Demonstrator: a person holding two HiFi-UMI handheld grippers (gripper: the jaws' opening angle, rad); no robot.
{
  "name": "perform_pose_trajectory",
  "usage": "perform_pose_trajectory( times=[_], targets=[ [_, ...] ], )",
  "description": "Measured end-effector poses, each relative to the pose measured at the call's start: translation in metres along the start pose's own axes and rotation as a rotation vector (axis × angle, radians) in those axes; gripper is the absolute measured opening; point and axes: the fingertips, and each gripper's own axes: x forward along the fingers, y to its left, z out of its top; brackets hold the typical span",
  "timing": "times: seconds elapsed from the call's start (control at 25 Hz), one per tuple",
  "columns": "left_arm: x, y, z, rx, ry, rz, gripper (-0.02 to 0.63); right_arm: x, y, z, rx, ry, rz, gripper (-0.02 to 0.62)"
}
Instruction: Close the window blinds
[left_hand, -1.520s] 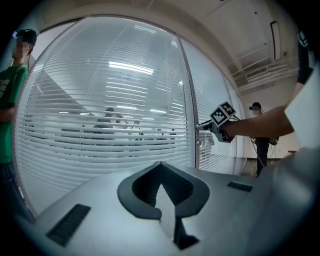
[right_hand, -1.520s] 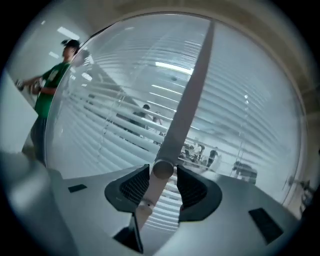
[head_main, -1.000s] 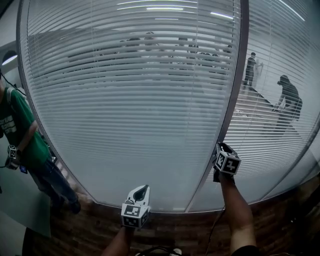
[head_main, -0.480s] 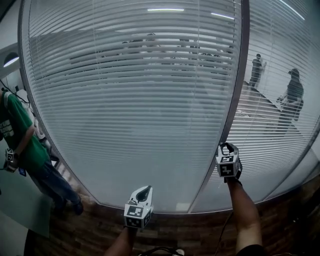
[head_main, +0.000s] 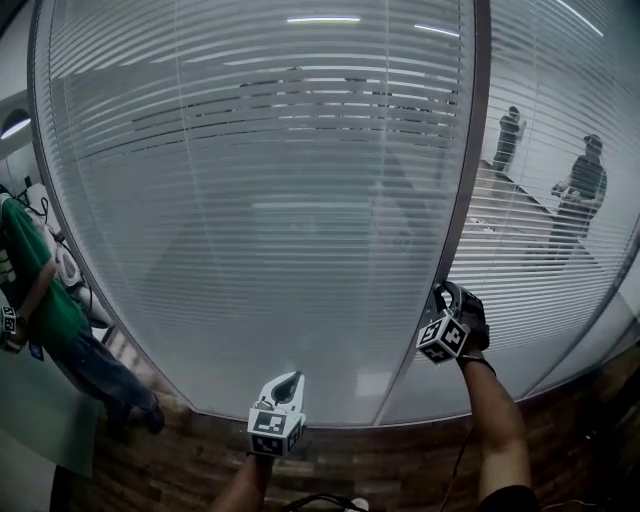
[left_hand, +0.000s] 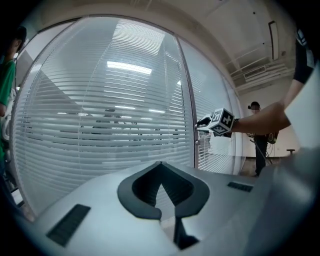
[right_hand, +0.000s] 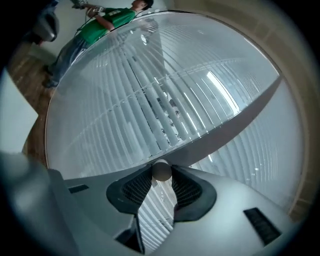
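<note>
The white slatted blinds (head_main: 260, 200) hang inside a big glass pane, and their slats are nearly flat, so the room behind shows only dimly. A dark upright frame (head_main: 462, 170) divides this pane from the right pane. My right gripper (head_main: 441, 293) is at that frame, rolled over, and shut on a small round knob (right_hand: 161, 171) that sits between its pads (right_hand: 186, 189). The left gripper view shows it too, with the right gripper (left_hand: 201, 121) reaching to the frame. My left gripper (head_main: 290, 379) hangs low in front of the glass, shut and empty (left_hand: 160, 164).
The right pane's blinds (head_main: 560, 260) stand more open, and two people (head_main: 585, 185) show behind them. A person in a green shirt (head_main: 30, 290) stands at the left by the glass. A brick-patterned base (head_main: 380, 460) runs below the window.
My right gripper has rolled on the knob, its marker cube swinging round. The left pane's slats have tilted further shut and the room behind has dimmed. The left gripper stayed still.
</note>
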Motion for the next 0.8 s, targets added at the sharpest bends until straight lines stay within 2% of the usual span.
perform_pose_trajectory(
  times=[0.12, 0.2, 0.32, 0.44, 0.56, 0.68, 0.8],
  targets=[
    [0.002, 0.0, 0.003, 0.0, 0.0, -0.002, -0.005, 0.002, -0.001, 0.0, -0.131, 0.005, -0.027, 0.129],
    [0.002, 0.0, 0.002, -0.002, 0.001, -0.003, -0.005, 0.001, -0.001, 0.0, -0.184, 0.005, -0.038, 0.129],
    [0.003, 0.0, 0.001, -0.005, 0.004, -0.001, -0.005, 0.002, -0.001, -0.001, -0.124, -0.004, -0.03, 0.129],
    [0.003, 0.0, 0.001, -0.006, 0.004, -0.002, -0.005, -0.001, -0.004, 0.0, 0.08, -0.019, -0.002, 0.129],
    [0.001, 0.001, 0.0, -0.003, 0.007, -0.002, -0.005, -0.01, -0.005, 0.003, 0.39, -0.043, 0.063, 0.13],
    [0.001, 0.003, -0.001, 0.001, 0.009, 0.002, -0.005, -0.018, -0.008, 0.012, 0.666, -0.063, 0.12, 0.158],
    [0.0, 0.002, 0.0, -0.003, 0.008, 0.003, -0.005, -0.009, -0.011, -0.001, 0.868, -0.045, 0.105, 0.158]
  ],
)
